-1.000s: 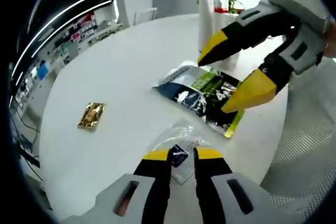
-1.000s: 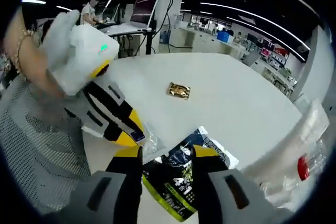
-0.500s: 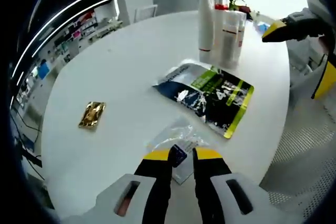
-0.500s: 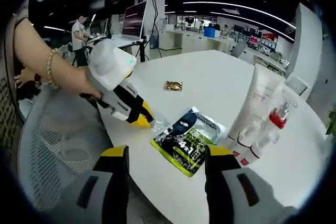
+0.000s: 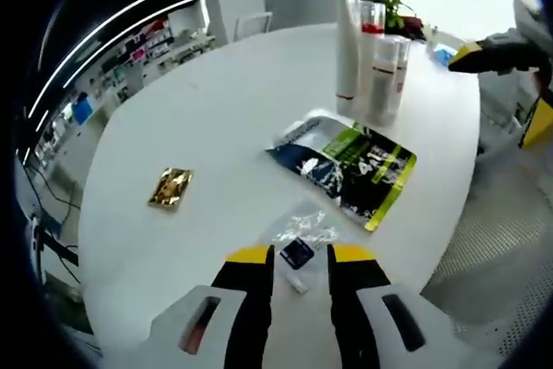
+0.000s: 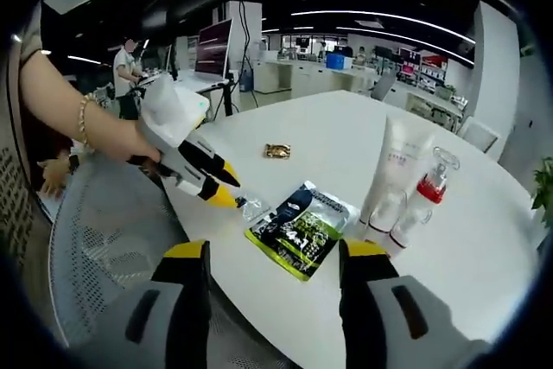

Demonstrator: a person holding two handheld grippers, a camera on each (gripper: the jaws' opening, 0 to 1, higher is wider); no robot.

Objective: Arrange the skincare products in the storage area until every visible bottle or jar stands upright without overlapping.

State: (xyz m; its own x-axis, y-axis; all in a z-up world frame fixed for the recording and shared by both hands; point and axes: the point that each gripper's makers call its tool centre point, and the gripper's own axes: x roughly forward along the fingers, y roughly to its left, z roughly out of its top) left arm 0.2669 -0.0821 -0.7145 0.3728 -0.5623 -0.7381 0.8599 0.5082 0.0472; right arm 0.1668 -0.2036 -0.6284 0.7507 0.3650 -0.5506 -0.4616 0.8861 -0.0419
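Since half a second ago the left tool point(image 5: 299, 257) has let go of the small clear sachet point(image 5: 301, 232) and drawn back a touch; its jaws now stand apart, the sachet lying flat on the counter point(image 5: 207, 110) just past their tips. The right tool point(image 6: 274, 252) has also pulled back, jaws spread wide and empty, off the counter edge above a grey mesh chair point(image 6: 108, 239).

Outward from the left tool, at one o'clock, lies the dark-and-green pouch point(image 5: 346, 162); at ten o'clock a gold foil sachet point(image 5: 170, 187). Beyond the pouch, at twelve to one o'clock, the white tube point(image 5: 347, 41) and the bottles point(image 5: 384, 66) stand upright, close together.

My worry is that cluster: a tool reaching past the pouch could clip the tall tube and topple it into its neighbours. The slick sachets may also slide rather than lift.

In the right gripper view, a bare forearm with a bracelet point(image 6: 82, 118) holds the left tool angled down toward the counter.
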